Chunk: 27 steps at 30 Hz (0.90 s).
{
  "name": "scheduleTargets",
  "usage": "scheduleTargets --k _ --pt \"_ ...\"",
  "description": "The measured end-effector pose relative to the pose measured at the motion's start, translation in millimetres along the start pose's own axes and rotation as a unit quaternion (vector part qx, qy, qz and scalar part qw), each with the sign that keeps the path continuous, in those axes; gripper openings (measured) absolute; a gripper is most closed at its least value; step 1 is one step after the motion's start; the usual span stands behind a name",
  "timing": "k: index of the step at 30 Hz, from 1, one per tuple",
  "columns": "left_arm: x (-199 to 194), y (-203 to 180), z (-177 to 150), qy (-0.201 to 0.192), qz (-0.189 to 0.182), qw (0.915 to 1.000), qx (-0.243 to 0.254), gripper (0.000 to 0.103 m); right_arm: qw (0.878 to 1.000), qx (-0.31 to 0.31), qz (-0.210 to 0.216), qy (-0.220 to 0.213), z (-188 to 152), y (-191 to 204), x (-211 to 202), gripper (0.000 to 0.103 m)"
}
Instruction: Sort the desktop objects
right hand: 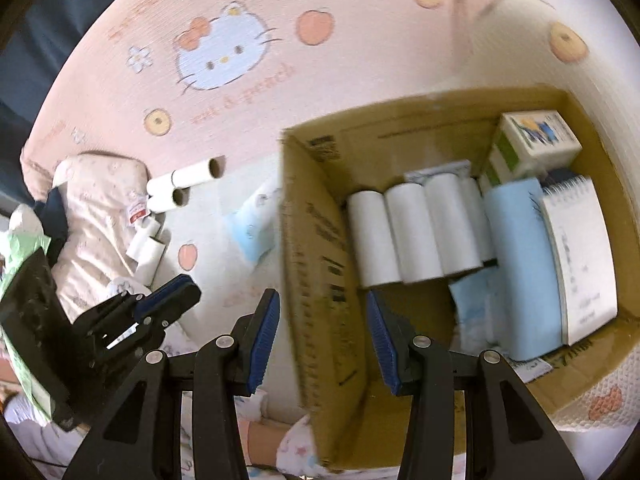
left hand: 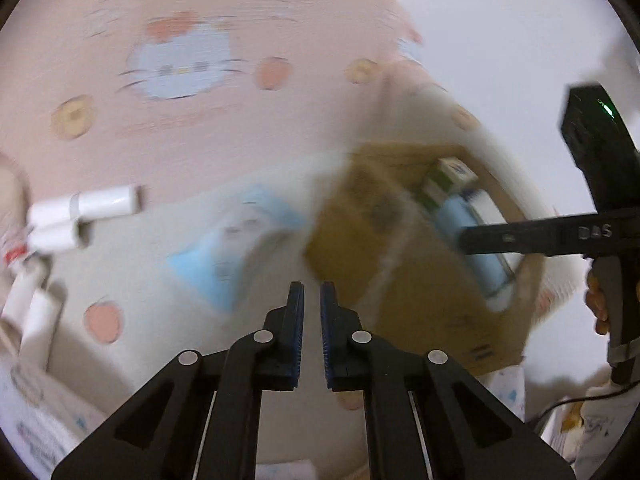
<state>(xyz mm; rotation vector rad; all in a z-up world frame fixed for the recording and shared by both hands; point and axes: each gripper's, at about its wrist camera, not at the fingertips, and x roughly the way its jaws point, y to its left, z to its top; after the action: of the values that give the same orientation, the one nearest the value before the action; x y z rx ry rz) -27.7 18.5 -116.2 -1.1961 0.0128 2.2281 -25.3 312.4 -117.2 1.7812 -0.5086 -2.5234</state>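
An open cardboard box point(right hand: 316, 240) stands on the bed. It holds several white paper rolls point(right hand: 416, 228), a light blue pack point(right hand: 520, 264), a spiral notepad point(right hand: 580, 256) and a green and white carton point(right hand: 532, 140). My right gripper point(right hand: 322, 296) hangs open above the box's left wall, and its pads touch nothing. Left of the box lie a blue tissue pack point(right hand: 256, 224) and loose white rolls point(right hand: 188, 178). My left gripper point(left hand: 312, 286) is shut and empty, over the bedding between the tissue pack point(left hand: 232, 248) and the blurred box point(left hand: 400, 280). The loose rolls point(left hand: 100, 204) lie far left.
A pink sheet with a cartoon cat print point(right hand: 224, 56) covers the bed. A beige pillow point(right hand: 96, 208) lies at the left with more rolls point(right hand: 148, 248) against it. A green bag point(right hand: 20, 264) sits at the left edge. A hand point(left hand: 598, 304) grips the right tool's handle.
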Motion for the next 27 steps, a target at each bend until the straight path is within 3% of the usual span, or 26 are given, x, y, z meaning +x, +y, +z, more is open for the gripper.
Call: scheduleTargets --k 7,11,13,15,19,22,27 --pt "-26 78 -13 -0.067 0.023 0.9947 -0.075 0.009 0.999 -0.039 0.005 -0.023 8 43 1 0.042" --pt "-19 113 -28 -0.064 0.080 0.9921 -0.072 0.009 0.998 -0.056 0.020 -0.031 13 64 8 0.042" --pt "-14 133 -35 -0.059 0.094 0.9899 -0.088 0.009 0.997 -0.067 0.032 -0.033 15 77 16 0.042" --pt "-14 154 -42 -0.061 0.083 0.9863 -0.129 0.009 0.996 -0.078 0.039 -0.036 16 89 25 0.042" --pt "-26 190 -46 -0.102 0.073 0.9711 -0.203 0.009 0.992 -0.099 0.056 -0.049 17 113 49 0.042" --pt "-36 216 -45 -0.135 0.087 0.9577 -0.239 0.009 0.991 -0.106 0.069 -0.046 20 129 70 0.042" --pt "-41 255 -37 -0.156 0.100 0.9402 -0.286 0.009 0.988 -0.119 0.088 -0.032 26 151 100 0.042"
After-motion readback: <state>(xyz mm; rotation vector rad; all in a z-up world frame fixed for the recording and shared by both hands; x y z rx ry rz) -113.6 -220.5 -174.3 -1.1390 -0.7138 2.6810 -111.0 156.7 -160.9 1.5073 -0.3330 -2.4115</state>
